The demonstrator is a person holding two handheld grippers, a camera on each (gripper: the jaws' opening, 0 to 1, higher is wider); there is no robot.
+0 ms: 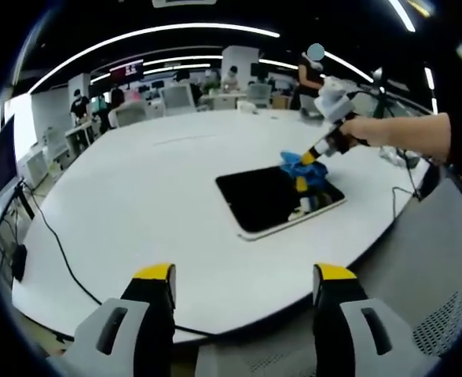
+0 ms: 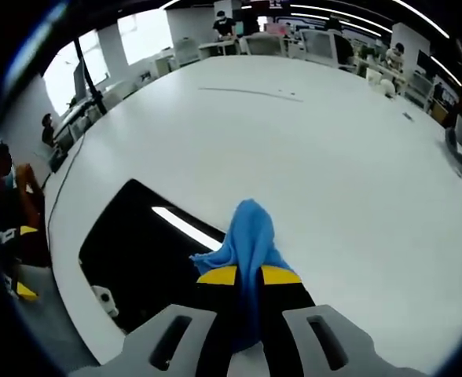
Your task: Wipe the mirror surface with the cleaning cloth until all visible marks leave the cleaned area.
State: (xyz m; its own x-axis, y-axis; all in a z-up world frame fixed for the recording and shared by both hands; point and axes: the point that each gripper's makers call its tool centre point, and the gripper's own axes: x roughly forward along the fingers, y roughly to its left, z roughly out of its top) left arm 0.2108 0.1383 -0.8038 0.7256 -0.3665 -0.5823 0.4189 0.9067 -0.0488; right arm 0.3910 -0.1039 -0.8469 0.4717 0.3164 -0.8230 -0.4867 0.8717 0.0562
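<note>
My right gripper [image 2: 248,275] is clamped on the crumpled blue cleaning cloth [image 2: 247,232], parked at the right edge of the flat black rectangular mirror [image 2: 141,251] on the white table [image 2: 309,141]. The glass stretches away to my left, so I'd sweep that way. My left gripper [image 1: 243,275] hangs spread apart, holding nothing, well short of it.

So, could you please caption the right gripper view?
Right hand-held gripper pinching a blue cloth over the dark mirror.

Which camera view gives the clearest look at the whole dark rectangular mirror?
The left gripper view: the dark rectangular mirror lies whole on the white table. The right gripper view crops it behind the right gripper clamping the blue cloth.
</note>
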